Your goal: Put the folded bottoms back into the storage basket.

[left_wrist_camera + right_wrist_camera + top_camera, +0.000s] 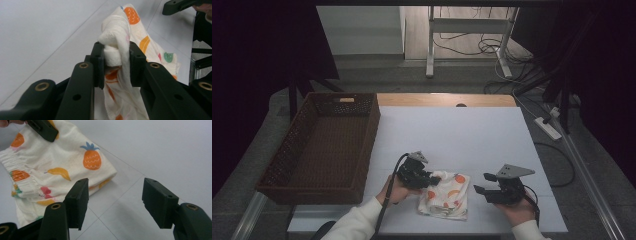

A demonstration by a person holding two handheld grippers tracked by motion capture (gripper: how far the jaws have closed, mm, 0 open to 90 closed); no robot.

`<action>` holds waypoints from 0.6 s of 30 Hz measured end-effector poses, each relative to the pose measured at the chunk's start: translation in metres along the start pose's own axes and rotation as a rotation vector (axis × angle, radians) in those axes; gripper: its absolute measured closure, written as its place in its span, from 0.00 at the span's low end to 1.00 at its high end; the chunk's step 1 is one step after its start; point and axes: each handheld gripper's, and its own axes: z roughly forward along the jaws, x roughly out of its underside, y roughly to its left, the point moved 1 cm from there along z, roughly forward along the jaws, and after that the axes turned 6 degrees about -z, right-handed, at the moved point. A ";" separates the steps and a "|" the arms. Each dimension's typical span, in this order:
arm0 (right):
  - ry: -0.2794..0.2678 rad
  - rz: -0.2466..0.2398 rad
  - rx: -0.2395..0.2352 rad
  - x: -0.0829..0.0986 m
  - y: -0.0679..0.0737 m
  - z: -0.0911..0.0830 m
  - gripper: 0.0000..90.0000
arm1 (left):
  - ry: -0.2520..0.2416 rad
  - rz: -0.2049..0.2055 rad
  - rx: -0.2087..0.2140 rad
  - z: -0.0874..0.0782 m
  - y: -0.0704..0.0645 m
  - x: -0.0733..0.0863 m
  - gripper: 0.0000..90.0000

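— What does the high view give you?

— A fruit-print cloth lies bunched on the white surface, near its front edge. The left tongs sit at the cloth's left edge; the right tongs rest just beside its right edge, apart from it. A brown wicker basket stands to the left.

— And the left gripper view?

— The left tongs are clamped on a thick fold of the cloth, the rest trailing down to the surface.

— The right gripper view?

— The right tongs stand wide, nothing between them. The cloth lies beside the left jaw, a pineapple print facing up.
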 end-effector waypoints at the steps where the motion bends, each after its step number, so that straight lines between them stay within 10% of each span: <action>1: -0.002 0.001 0.000 0.000 0.000 0.000 0.42 | -0.007 0.001 -0.001 -0.001 0.000 0.000 0.80; 18: 0.003 0.001 0.003 0.001 0.000 0.000 0.42 | -0.070 0.011 -0.005 -0.020 0.000 -0.004 0.80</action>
